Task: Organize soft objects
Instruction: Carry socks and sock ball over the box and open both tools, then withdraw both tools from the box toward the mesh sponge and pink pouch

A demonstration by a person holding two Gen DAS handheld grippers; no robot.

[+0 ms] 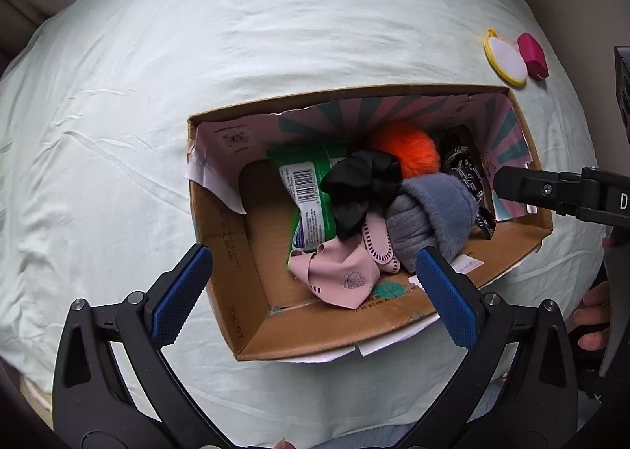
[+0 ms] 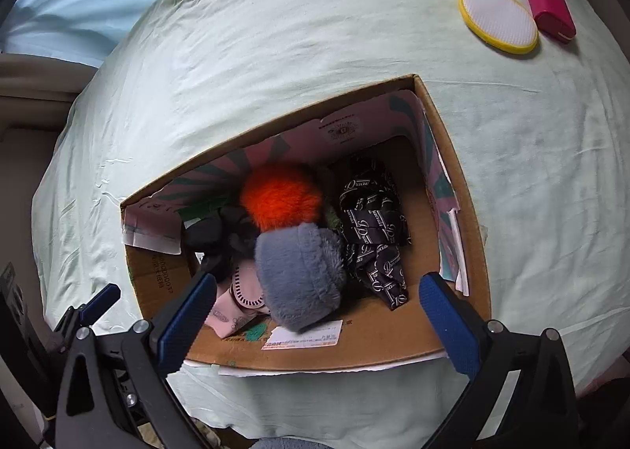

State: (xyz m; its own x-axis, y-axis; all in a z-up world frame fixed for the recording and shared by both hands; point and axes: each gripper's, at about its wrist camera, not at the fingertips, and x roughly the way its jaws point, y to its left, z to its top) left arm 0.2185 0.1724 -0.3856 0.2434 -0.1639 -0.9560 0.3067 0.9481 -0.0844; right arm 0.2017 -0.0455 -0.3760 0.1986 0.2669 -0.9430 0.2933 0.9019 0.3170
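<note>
1. Hovering above the cardboard box on the bed, the left hand-held gripper and right hand-held gripper are seen spread wide and empty.
2. Directly below the jaws, the fluffy grey hat, orange pompom and pink cloth are piled loosely; neighbouring items could be snagged.
3. Thin box walls could be knocked.

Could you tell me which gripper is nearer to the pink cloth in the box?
Left. The left gripper hangs open right over the pink cloth, which lies between its jaws. The right gripper is open above the grey plush, with the cloth beside its left jaw.
</note>
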